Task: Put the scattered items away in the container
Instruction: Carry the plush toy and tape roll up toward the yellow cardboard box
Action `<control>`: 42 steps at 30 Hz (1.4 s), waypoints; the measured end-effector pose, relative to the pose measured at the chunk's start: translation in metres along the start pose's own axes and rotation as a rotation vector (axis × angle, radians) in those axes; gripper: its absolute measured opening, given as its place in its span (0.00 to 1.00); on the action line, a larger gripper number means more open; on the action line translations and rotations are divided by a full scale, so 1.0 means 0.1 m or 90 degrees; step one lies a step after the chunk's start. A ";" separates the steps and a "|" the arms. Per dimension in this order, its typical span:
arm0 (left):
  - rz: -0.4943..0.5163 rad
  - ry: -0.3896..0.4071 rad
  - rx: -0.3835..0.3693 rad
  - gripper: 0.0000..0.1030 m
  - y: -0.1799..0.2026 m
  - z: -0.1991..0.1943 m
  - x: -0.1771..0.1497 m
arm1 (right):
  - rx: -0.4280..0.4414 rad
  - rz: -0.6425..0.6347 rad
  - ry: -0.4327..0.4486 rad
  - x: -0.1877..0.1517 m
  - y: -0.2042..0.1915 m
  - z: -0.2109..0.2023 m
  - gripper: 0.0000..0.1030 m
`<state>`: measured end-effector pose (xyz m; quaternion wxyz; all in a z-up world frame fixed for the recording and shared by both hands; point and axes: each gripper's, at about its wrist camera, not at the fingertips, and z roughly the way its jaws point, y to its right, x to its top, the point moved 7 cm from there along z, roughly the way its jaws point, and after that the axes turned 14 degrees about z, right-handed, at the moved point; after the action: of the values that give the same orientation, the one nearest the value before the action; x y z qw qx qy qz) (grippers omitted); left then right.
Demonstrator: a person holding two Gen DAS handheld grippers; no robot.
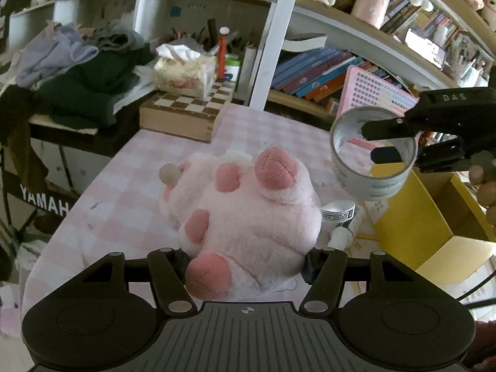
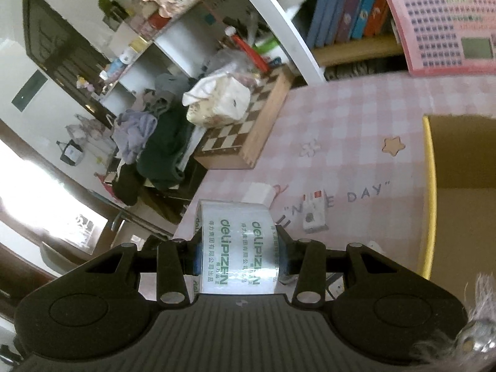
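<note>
A pink plush toy (image 1: 248, 217) with darker pink spots fills the middle of the left wrist view, and my left gripper (image 1: 246, 262) is shut on its lower end over the pink checked tablecloth (image 1: 124, 186). My right gripper (image 1: 384, 142) comes in from the right edge, shut on a roll of clear tape (image 1: 372, 183) that it holds in the air beside the open yellow box (image 1: 412, 217). In the right wrist view the tape roll (image 2: 238, 232) with green print sits between the fingers of the right gripper (image 2: 238, 248). The yellow box (image 2: 429, 186) stands to its right.
A white tube (image 1: 341, 217) lies by the plush toy, and a small white packet (image 2: 314, 217) lies on the cloth. A wooden chessboard box (image 1: 186, 111) with a tissue pack (image 1: 186, 74) stands at the back left beside piled clothes (image 1: 86, 86). Bookshelves (image 1: 325, 71) line the back.
</note>
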<state>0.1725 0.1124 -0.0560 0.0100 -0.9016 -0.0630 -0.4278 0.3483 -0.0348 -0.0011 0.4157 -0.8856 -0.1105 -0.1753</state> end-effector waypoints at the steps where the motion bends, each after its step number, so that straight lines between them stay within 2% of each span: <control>1: 0.004 0.002 -0.002 0.60 0.01 -0.02 0.00 | -0.006 -0.008 0.003 -0.04 -0.01 -0.04 0.39; 13: 0.044 0.024 -0.036 0.60 0.05 -0.39 0.04 | -0.054 -0.042 0.036 -0.62 -0.10 -0.38 0.39; 23: 0.090 0.046 -0.084 0.60 0.27 -0.78 -0.05 | -0.111 -0.088 0.068 -1.24 -0.15 -0.66 0.39; 27: 0.099 0.034 -0.102 0.60 0.36 -0.87 -0.20 | -0.140 -0.107 0.076 -1.52 -0.15 -0.77 0.39; 34: 0.126 0.009 -0.132 0.60 0.50 -1.06 -0.49 | -0.193 -0.092 0.097 -1.98 -0.09 -0.97 0.39; 42: 0.172 -0.020 -0.176 0.60 0.70 -1.16 -0.74 | -0.242 -0.036 0.125 -2.43 0.08 -1.18 0.39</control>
<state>0.0451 0.0273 -0.0369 -0.0580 -0.9013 0.1176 -0.4128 0.1032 -0.1432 -0.0345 0.2451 -0.9232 -0.0589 -0.2901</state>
